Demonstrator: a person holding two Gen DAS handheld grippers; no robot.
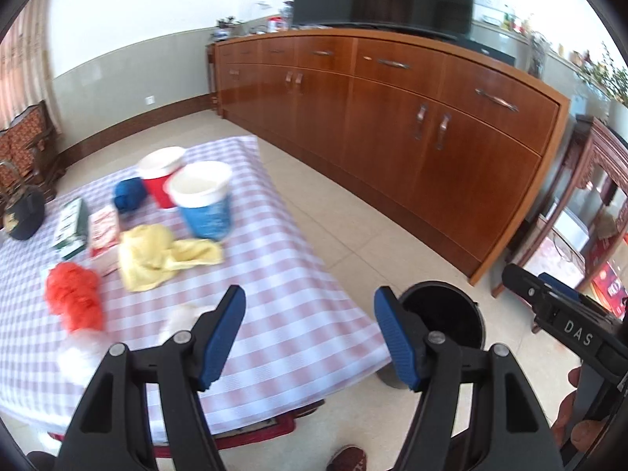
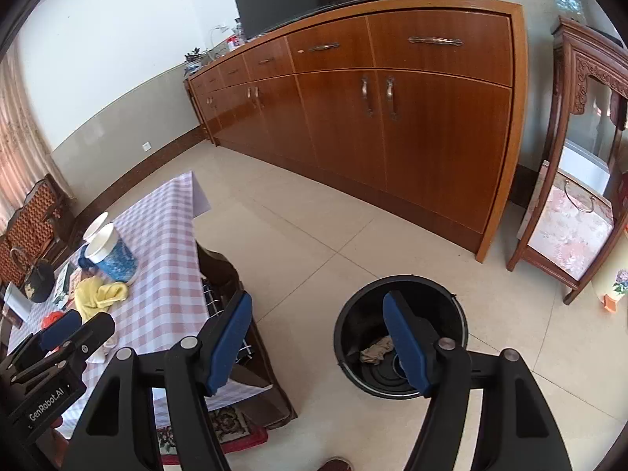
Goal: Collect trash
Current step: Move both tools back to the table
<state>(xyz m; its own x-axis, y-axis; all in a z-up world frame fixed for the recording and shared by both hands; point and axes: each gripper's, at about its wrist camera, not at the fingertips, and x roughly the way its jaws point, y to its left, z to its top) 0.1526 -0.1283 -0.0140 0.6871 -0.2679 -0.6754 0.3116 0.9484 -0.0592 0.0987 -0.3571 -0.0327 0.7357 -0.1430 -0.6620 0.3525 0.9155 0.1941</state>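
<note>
A black trash bin (image 2: 355,308) stands on the floor to the right of the table, with a crumpled brownish wad (image 2: 376,351) at its bottom. My right gripper (image 2: 318,302) hangs open above the bin's left side with nothing between its fingers. My left gripper (image 1: 309,298) is open and empty over the table's near right corner, with the bin (image 1: 451,314) just past its right finger. On the checked tablecloth (image 1: 282,274) lie a white crumpled tissue (image 1: 180,316), an orange-red mesh ball (image 1: 74,294) and a yellow cloth (image 1: 157,253).
Further back on the table are a blue cup (image 1: 204,204), a red cup (image 1: 159,174), a blue yarn ball (image 1: 129,194), a green box (image 1: 72,227), a red-white pack (image 1: 104,235) and a dark cap (image 1: 23,216). A long wooden sideboard (image 1: 392,125) lines the wall.
</note>
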